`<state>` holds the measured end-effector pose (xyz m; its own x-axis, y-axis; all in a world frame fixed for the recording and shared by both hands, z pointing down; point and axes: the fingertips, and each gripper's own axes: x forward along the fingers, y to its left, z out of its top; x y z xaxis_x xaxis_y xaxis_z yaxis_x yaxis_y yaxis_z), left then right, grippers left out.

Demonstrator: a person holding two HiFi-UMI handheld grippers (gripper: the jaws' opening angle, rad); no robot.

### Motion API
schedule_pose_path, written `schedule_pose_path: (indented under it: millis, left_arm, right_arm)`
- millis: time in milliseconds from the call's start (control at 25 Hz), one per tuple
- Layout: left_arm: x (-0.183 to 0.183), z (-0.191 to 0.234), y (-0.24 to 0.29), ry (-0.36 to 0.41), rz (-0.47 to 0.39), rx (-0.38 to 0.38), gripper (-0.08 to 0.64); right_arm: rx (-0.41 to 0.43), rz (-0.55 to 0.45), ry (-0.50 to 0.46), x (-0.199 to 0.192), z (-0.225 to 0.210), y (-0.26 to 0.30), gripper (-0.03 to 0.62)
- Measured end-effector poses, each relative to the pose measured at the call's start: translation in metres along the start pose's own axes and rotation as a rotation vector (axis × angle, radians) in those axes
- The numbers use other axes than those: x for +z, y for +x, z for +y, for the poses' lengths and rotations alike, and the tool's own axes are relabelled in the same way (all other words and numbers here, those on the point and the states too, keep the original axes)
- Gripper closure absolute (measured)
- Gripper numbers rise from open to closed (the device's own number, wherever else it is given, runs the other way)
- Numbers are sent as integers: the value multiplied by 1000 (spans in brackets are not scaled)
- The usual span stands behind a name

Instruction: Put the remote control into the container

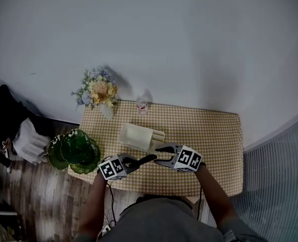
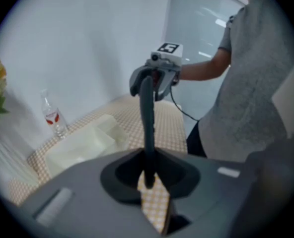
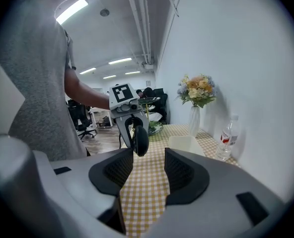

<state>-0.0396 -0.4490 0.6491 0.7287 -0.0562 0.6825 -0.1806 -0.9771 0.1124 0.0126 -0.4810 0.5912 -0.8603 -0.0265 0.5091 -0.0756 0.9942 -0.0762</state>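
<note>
In the head view, the left gripper clamps one end of the remote. The remote is a slim dark bar held level over the table's near edge, just in front of the cream container. Its free end reaches the right gripper. In the left gripper view, the jaws pinch the remote's near end, and it runs off as a narrow, slightly curved black strip. In the right gripper view, the jaws stand wide and press on nothing, and the remote's rounded black tip sits just off them.
</note>
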Motion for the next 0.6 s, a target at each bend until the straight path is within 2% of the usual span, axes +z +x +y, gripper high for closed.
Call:
schedule_pose_path:
  millis: [200, 360, 600]
  left_arm:
    - [3, -5, 9, 43, 69, 0, 499]
    - [4, -6, 11, 44, 91, 6, 499]
    - [5, -11, 16, 44, 101, -11, 499]
  right_arm:
    - [78, 34, -25, -3, 12, 6, 410]
    - [129, 36, -35, -4, 20, 13, 412]
    - [164, 18, -34, -3, 23, 13, 480]
